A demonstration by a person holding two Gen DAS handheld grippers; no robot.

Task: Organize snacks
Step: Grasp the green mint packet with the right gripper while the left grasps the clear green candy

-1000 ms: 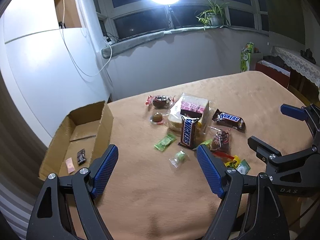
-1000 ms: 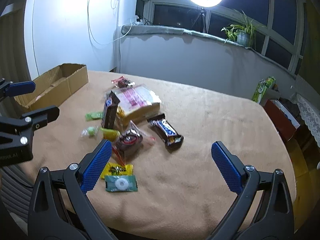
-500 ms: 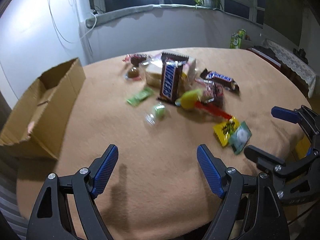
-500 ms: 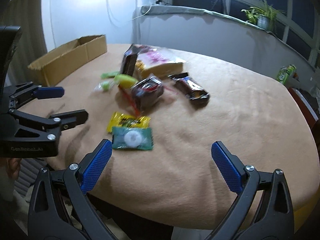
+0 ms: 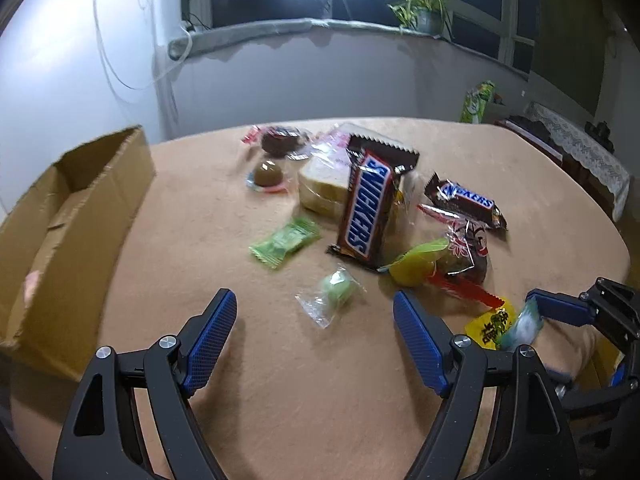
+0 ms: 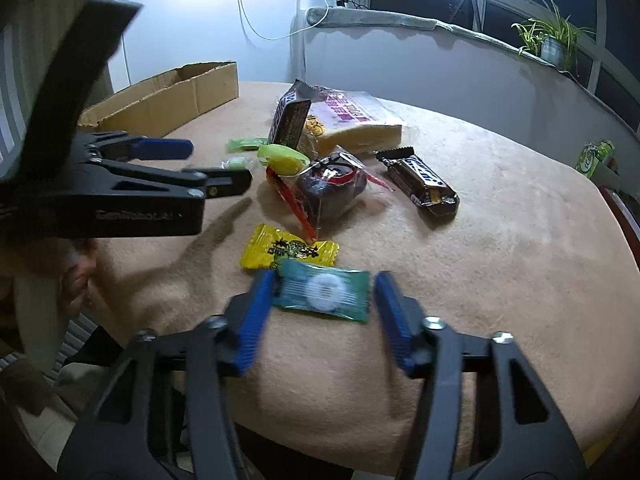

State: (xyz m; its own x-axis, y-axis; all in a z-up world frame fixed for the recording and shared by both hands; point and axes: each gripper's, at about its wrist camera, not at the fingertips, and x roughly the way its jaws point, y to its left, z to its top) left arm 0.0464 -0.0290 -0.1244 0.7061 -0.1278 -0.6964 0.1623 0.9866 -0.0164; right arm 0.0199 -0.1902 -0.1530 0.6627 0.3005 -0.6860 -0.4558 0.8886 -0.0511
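Note:
A teal sweet packet (image 6: 324, 290) lies near the front edge of the tan-covered table (image 6: 500, 260), touching a yellow packet (image 6: 288, 250). My right gripper (image 6: 325, 278) straddles the teal packet and its jaws are closing, with the blue pads at the wrapper's two ends. My left gripper (image 5: 314, 300) hangs open just above the cloth, in front of a pale green sweet (image 5: 336, 294) in clear wrap. Behind it lie a green packet (image 5: 286, 242), a large Snickers bar (image 5: 368, 208) leaning on wrapped bread (image 5: 324, 184), and a small Snickers bar (image 5: 464, 200).
An open cardboard box (image 5: 100, 200) stands at the table's left edge. A dark cake in a clear wrapper (image 6: 330, 184) and a yellow jelly (image 6: 284, 158) lie mid-table. Beyond the table are a wall, a windowsill and a potted plant (image 5: 424, 20). A hand (image 6: 80, 276) holds the left gripper.
Both grippers have come down closer to the table. The right gripper's jaws have gone from wide open to narrow around the teal packet. The left jaws stay as they were.

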